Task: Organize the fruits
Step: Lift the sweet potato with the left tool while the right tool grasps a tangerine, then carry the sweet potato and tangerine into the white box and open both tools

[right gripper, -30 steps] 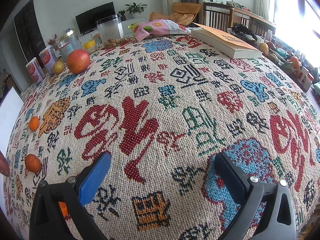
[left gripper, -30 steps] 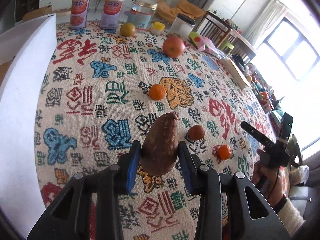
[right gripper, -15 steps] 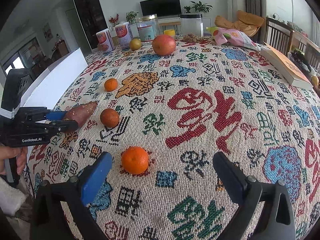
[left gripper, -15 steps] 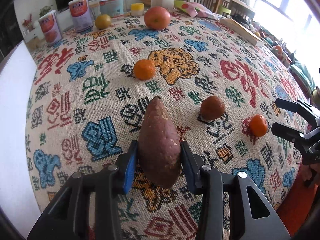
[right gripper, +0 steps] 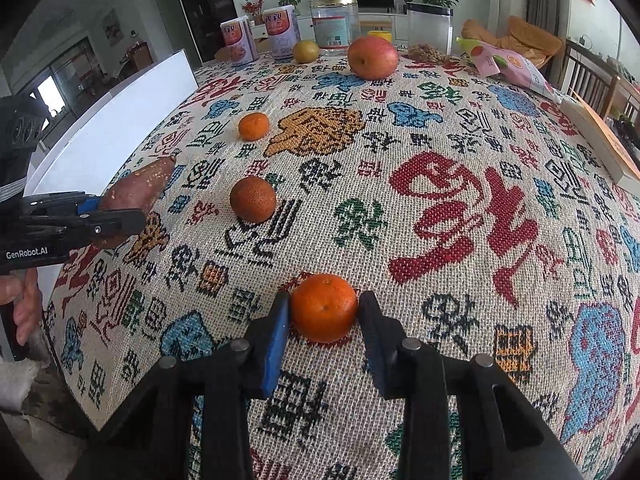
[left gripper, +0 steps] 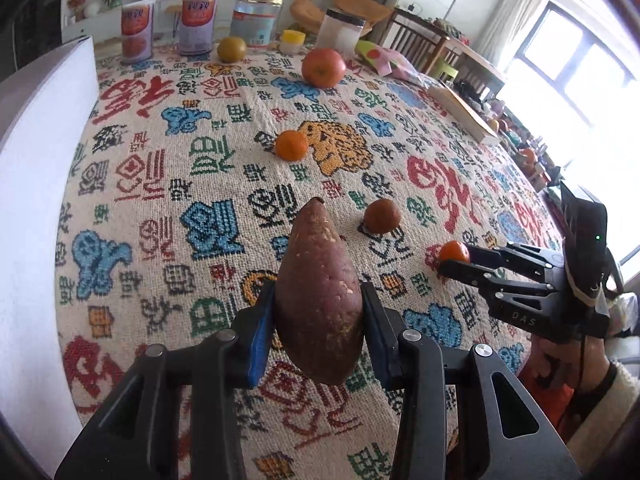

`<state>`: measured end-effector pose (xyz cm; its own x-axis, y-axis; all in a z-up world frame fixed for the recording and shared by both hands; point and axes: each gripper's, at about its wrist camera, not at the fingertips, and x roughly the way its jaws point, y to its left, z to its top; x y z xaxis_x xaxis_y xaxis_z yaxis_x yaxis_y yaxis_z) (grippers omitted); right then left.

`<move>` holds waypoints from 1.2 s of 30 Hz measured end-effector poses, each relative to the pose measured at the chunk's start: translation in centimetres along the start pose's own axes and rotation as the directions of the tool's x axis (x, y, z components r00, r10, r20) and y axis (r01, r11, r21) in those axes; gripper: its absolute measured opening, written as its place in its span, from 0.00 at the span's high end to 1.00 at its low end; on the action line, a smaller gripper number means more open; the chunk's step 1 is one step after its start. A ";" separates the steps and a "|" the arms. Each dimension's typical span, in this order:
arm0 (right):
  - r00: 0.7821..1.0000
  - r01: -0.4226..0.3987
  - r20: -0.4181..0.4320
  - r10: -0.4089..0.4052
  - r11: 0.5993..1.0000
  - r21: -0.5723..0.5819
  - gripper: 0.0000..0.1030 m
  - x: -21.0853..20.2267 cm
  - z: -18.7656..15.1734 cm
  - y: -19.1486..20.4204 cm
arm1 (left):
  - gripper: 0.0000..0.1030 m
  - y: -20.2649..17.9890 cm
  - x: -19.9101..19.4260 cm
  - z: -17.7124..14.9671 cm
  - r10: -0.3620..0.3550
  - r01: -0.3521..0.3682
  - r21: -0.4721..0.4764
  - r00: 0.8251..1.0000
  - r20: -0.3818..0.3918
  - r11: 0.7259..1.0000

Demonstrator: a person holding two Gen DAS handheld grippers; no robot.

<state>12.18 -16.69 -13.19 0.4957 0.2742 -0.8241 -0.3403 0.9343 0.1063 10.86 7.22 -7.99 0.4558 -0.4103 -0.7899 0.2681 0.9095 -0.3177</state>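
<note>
The right hand-held gripper point(right gripper: 323, 314) had just been closing, and its jaws pinched the near tangerine point(right gripper: 323, 307) sitting on the counter point(right gripper: 460, 208), seemingly ready to lift. The left hand-held gripper point(left gripper: 318, 322) clamped the sweet potato point(left gripper: 320, 300) aloft, probably awaiting sorting.

left wrist: angled down, close | right wrist: likewise — both share tablecloth point(left gripper: 216, 152) (fruit-strewn)

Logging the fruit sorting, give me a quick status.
Left hand-held gripper shut on sweet potato. Right hand-held gripper shut on orange, on tablecloth. Nothing in the way.
</note>
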 end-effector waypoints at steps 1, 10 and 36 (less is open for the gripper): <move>1.000 -0.011 0.004 0.011 1.000 0.009 0.70 -0.3 0.1 0.1 | 0.60 0.0 -1.6 -0.3 -0.036 0.036 -0.024 0.999 0.011 0.999; 0.939 -0.308 0.131 0.318 0.947 -0.087 0.70 -8.9 6.9 10.8 | 0.60 4.2 -19.7 -1.2 -0.252 0.310 -0.221 0.933 0.256 0.925; 0.926 -0.316 0.091 0.367 0.883 -0.346 0.06 -4.6 12.0 31.1 | 0.17 17.6 -18.8 -3.7 0.281 -0.157 -0.501 0.942 0.183 0.851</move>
<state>8.88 13.85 0.56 0.4066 0.6171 -0.6737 -0.7340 0.6598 0.1614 3.85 31.17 -0.71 0.6603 -0.1430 -0.7373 -0.2685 0.8718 -0.4096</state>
